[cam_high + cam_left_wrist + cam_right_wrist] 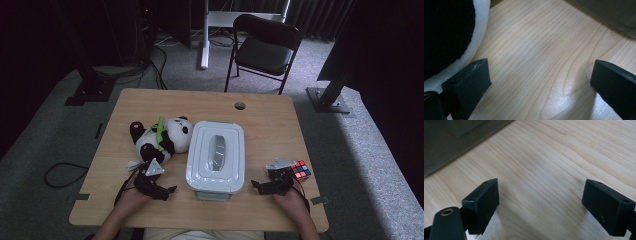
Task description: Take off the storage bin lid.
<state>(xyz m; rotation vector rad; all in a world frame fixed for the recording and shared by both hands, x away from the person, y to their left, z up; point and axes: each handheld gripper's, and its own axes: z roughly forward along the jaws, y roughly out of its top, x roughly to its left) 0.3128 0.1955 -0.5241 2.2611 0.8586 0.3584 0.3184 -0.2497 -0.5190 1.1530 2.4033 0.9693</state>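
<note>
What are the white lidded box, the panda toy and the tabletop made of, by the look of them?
The white rectangular lidded box looks like moulded plastic: smooth, slightly glossy, with rounded corners and a recessed handle. The black-and-white panda toy appears to be soft plush fabric; the left gripper view shows its fuzzy nap. The light-brown tabletop shows wood grain, though it may be printed laminate rather than solid wood.

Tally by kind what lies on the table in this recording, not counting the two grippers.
Plush panda: 1
Lidded white plastic box: 1
Puzzle cube: 1
Total: 3
</note>
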